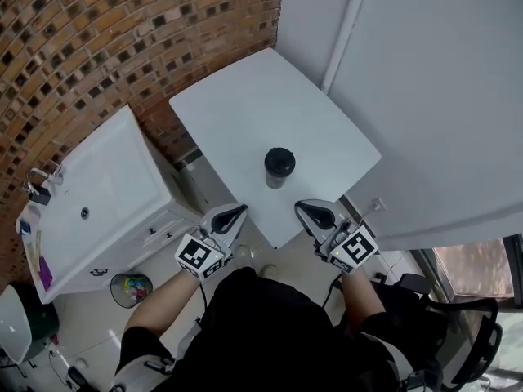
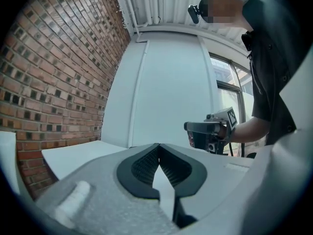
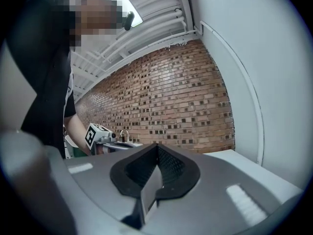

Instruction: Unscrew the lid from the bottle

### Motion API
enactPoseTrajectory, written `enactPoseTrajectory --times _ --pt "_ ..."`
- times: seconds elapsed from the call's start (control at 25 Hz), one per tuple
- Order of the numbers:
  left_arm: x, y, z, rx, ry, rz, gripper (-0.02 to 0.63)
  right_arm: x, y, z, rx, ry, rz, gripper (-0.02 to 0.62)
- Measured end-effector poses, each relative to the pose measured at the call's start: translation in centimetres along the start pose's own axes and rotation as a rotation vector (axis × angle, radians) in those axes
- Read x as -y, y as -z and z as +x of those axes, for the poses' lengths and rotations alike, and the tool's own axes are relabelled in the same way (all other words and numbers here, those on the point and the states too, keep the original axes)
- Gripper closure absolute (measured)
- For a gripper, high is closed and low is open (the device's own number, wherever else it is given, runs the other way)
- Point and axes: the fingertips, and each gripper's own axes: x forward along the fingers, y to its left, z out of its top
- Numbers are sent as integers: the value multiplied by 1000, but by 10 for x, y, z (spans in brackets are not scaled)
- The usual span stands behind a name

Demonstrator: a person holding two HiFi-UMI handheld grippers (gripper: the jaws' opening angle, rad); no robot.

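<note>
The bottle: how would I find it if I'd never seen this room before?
Look for the white table standing by the brick wall. Near the table's edge closest to the person stands the bottle, upright. It is the only thing on the table, dark, with a black lid on top.

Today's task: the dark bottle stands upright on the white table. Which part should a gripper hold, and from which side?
Probably the bottle body below the black lid, approached level from the near edge of the table, where the left gripper and right gripper sit shut. It stands upright, so its round sides are free, leaving the lid for the other gripper.
</note>
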Motion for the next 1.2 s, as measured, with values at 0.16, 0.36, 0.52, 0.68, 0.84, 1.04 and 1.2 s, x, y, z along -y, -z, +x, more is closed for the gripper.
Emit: enactPoseTrajectory --times 0.16,0.36,0.52,0.68,0.84,1.04,1.2 --pt "-13 8 28 -50 73 27 601 24 -16 5 -11 39 -20 589" --pt "-34 42 57 -159 117 -5 387 45 -5 5 -53 80 -12 589" --pt "-58 48 71 -133 73 -10 293 59 1 11 -62 98 2 589" --pt "-75 62 90 -165 54 -2 246 72 7 18 -46 120 15 589" --pt "-67 75 108 -219 71 89 230 88 9 22 -29 80 38 589" --pt "-76 99 117 -219 27 38 219 102 17 38 -45 5 13 589" --pt "-75 123 127 -213 21 30 219 114 24 39 -32 -6 24 589"
